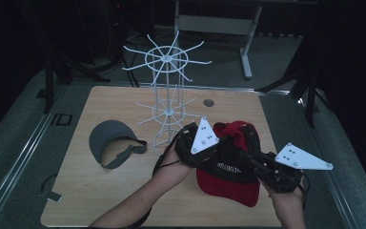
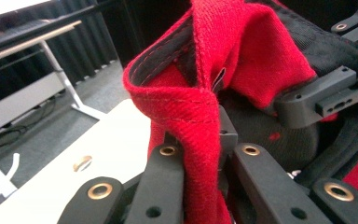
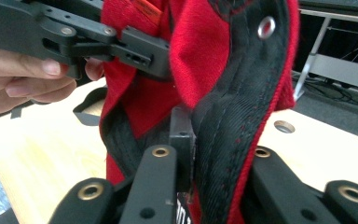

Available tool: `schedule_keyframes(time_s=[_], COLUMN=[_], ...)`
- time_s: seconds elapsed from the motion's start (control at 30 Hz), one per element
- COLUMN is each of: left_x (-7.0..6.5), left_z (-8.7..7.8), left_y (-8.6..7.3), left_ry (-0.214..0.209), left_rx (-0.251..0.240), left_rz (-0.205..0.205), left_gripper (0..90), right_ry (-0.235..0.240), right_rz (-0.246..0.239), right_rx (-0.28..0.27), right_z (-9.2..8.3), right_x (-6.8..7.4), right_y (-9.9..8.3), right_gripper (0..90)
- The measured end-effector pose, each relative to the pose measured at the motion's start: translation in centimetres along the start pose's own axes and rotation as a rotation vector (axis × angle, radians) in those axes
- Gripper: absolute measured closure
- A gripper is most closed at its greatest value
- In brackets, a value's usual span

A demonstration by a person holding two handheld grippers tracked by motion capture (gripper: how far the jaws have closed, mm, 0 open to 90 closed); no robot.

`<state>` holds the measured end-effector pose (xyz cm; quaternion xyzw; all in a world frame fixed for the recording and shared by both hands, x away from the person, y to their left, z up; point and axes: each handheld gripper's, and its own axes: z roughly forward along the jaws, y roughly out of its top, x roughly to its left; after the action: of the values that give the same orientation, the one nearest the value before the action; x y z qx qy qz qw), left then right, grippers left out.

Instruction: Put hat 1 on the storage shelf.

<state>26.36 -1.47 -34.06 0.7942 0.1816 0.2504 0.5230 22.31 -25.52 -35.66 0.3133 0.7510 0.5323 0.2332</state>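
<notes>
1. High view: the red cap is held just above the near right part of the bench, a little in front and to the right of the white wire rack. The left hand-held gripper takes the back rim on the rack side and the right hand-held gripper takes it from the other side, apparently to spread the cap's opening. A grey visor lies flat to the left of the rack, well apart from the cap. Open bench stays in front of the rack; its hooks stick out all round, so fabric could catch there

2. Left gripper view: the left hand-held gripper is clamped on a fold of the cap's red rim, with the right hand-held gripper just beside. The bench edge is near

3. Right gripper view: the right hand-held gripper pinches the black sweatband of the cap, its jaws close together. The left hand-held gripper bites the rim above, and bare bench lies below
</notes>
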Motion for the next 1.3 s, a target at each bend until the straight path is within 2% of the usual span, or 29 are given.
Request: schedule_keyframes(time_s=[0.2,0.23,0.37,0.57,0.67,0.77,0.87,0.93,1.0,1.03,1.1,1.13,1.2,1.23,1.3], left_x=[-0.1,-0.1,-0.2,-0.2,-0.1,0.1,0.3,0.2,0.4,0.5,0.7,0.9,1.1,1.3,1.4], left_z=[-0.5,-0.6,-0.8,-0.7,-0.8,-1.0,-1.1,-1.3,-1.4,-1.5,-1.7,-1.7,-1.9,-1.9,-2.0], left_y=[0.7,1.0,1.3,1.5,1.4,1.3,1.0,0.8,0.5,0.4,0.1,0.0,-0.3,-0.4,-0.5], left_ry=[0.014,0.020,0.019,0.013,0.020,0.019,-0.010,-0.013,-0.026,-0.046,-0.057,-0.089,-0.103,-0.131,-0.150], left_rx=[-0.030,-0.037,-0.052,-0.070,-0.072,-0.076,-0.090,-0.091,-0.097,-0.102,-0.105,-0.112,-0.118,-0.118,-0.118], left_rz=[0.004,0.014,0.011,0.000,-0.003,-0.016,-0.013,-0.004,-0.005,-0.006,-0.001,-0.005,0.006,-0.001,0.004], left_gripper=[87.4,87.4,87.5,87.4,87.4,87.3,87.3,87.2,87.2,87.2,87.1,87.1,87.1,87.0,87.0], right_ry=[0.002,0.001,0.019,0.077,0.098,0.118,0.152,0.145,0.137,0.124,0.103,0.101,0.098,0.102,0.110], right_rz=[0.026,0.030,0.035,0.010,-0.005,-0.009,-0.013,-0.023,-0.011,-0.007,-0.005,-0.005,-0.007,-0.007,-0.011], right_rx=[-0.005,-0.002,-0.007,-0.014,-0.040,-0.068,-0.113,-0.128,-0.141,-0.141,-0.126,-0.118,-0.106,-0.098,-0.088], right_z=[-0.3,-0.3,-0.3,-0.2,-0.6,-1.2,-2.5,-3.1,-3.6,-3.6,-3.6,-3.5,-3.2,-3.0,-2.5], right_x=[-0.4,-0.4,-0.3,0.3,0.7,0.7,0.7,0.6,0.0,-0.3,-0.8,-1.0,-1.3,-1.4,-1.4], right_y=[-0.4,-0.5,-0.7,-0.4,-0.2,0.0,0.5,0.8,1.0,1.0,1.0,1.0,0.9,0.8,0.8], right_gripper=[73.6,72.4,63.9,50.4,45.8,45.7,46.5,49.0,51.6,54.5,57.6,59.7,61.7,62.2,62.4])
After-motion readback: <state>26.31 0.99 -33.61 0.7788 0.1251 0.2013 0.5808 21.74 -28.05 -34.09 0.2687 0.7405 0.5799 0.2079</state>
